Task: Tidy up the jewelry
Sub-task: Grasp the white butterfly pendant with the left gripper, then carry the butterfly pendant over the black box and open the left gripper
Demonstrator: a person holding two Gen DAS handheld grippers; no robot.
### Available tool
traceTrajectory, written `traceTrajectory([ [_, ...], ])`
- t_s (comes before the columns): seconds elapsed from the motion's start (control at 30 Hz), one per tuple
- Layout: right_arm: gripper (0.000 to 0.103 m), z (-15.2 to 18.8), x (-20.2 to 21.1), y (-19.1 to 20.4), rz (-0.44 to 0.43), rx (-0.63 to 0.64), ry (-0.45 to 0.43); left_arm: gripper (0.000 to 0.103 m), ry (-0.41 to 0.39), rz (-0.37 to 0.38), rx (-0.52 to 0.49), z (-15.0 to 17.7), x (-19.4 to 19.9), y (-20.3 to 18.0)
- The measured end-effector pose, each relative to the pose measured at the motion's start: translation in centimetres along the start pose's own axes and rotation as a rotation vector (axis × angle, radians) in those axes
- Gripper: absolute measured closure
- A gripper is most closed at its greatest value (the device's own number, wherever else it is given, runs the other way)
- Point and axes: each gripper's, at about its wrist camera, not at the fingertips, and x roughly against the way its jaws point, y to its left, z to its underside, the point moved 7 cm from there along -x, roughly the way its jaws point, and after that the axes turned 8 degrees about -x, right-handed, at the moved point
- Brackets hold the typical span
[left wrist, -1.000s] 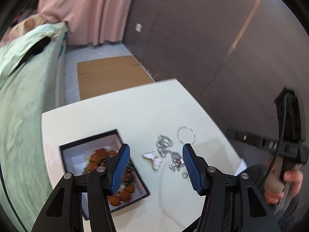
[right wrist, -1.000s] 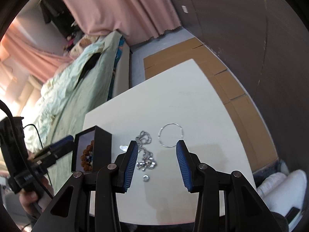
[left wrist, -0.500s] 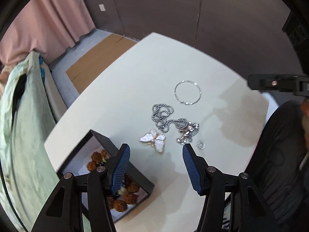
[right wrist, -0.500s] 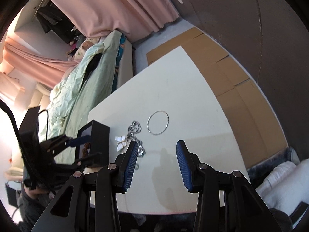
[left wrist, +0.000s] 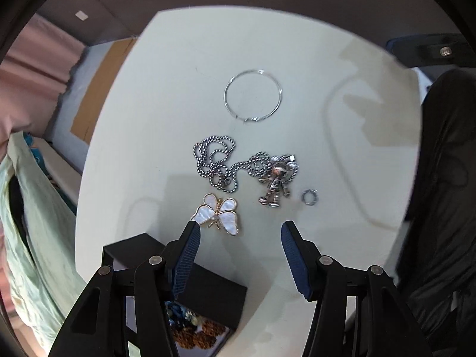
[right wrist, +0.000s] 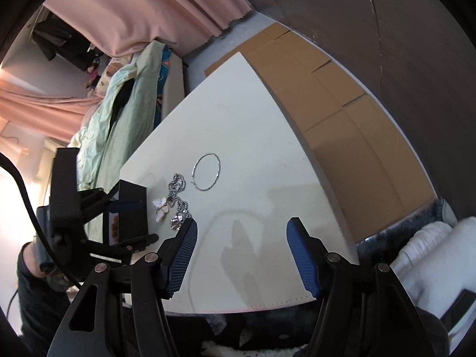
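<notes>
Left wrist view: the left tongs [left wrist: 239, 235] have swung to point straight down over the butterfly brooch [left wrist: 218, 214] on the surface [left wrist: 166, 95], spread and empty, box [left wrist: 214, 290] beneath. The right tongs [right wrist: 241, 232] are opening, empty; a pickup looks imminent.

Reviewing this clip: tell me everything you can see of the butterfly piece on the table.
The butterfly is a flat pendant or brooch with four glossy white, pearl-like wings edged in gold-coloured metal and a thin gold body with a small bead. It lies flat on the white table, tilted, just beyond the black box and just short of the chain; whether it touches the chain is unclear. The left gripper hovers over it, open, not touching.
</notes>
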Motion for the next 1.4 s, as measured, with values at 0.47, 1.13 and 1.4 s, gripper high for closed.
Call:
traceTrajectory([
  [0.47, 0.039, -0.2, 0.0, 0.1, -0.024, -0.006, -0.001, 0.044, 0.063, 0.095, 0.031, 0.0, -2.7, 3.1],
  [1.13, 0.039, 0.5, -1.3, 1.6, -0.021, 0.029, 0.025, 0.06, -0.088, 0.052, 0.106, 0.9, 0.6, 3.8],
  [1.4, 0.039, 0.9, -2.8, 3.0, 0.005, 0.061, 0.045, 0.06, -0.225, 0.033, 0.205, 2.5, 4.4, 4.0],
])
